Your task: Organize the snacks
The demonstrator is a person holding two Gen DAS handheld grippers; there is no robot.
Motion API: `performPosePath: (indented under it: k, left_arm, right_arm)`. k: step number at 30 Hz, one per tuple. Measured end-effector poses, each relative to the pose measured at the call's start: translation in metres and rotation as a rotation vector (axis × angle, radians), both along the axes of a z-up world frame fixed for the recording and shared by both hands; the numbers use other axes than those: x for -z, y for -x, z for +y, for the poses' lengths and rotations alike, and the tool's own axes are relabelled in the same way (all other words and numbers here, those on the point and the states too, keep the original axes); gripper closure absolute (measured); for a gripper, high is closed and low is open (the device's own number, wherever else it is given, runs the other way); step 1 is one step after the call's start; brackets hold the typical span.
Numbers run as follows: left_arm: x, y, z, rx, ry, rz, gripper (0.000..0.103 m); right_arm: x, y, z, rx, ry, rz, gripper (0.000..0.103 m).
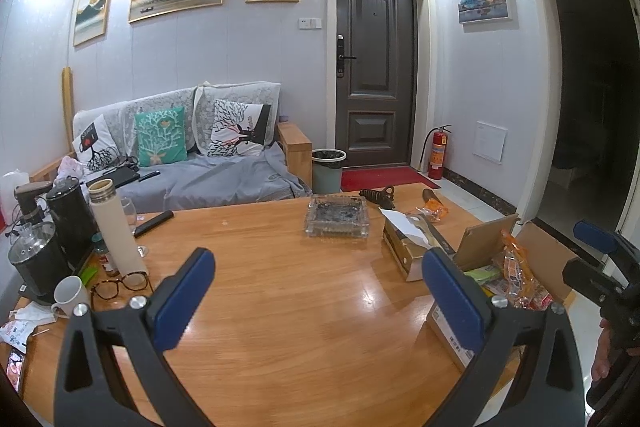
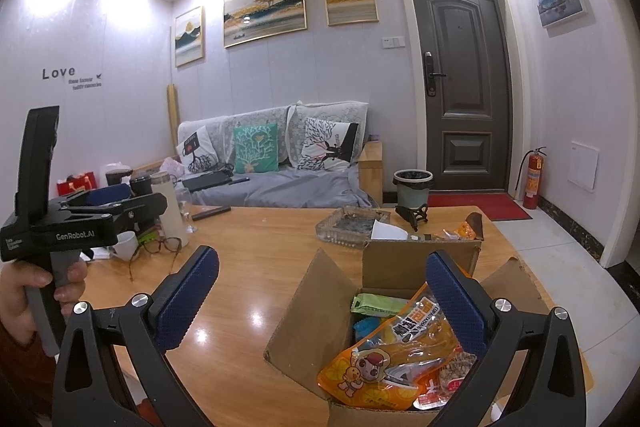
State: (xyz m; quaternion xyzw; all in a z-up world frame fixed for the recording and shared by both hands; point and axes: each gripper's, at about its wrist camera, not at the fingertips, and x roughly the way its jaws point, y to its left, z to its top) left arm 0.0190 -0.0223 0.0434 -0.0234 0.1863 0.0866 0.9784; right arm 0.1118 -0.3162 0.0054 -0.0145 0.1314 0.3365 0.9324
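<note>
**Snack box open, nothing gripped**

Left hand-held gripper (image 1: 318,289) spread wide over bare tabletop (image 1: 280,307). Right hand-held gripper (image 2: 322,289) spread too, hovering above open cardboard box (image 2: 304,311) at right table edge. Orange snack bag (image 2: 396,355) on top inside, green packet (image 2: 378,303) behind it.

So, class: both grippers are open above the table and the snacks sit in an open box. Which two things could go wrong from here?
1. The orange bag lies on top, over the green pack; pulling it may drag other packs out of the box.
2. The box stands near the table edge, so a push from the right gripper might slide it off.
</note>
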Motion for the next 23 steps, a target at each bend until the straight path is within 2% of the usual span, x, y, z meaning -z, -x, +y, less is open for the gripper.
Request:
performPosePath:
  k: [23]
  left_arm:
    - [0.0019, 0.0018, 0.0052, 0.008, 0.006, 0.004, 0.001]
  right_arm:
    - [-0.0001, -0.0021, -0.0004, -0.001, 0.000, 0.002, 0.000]
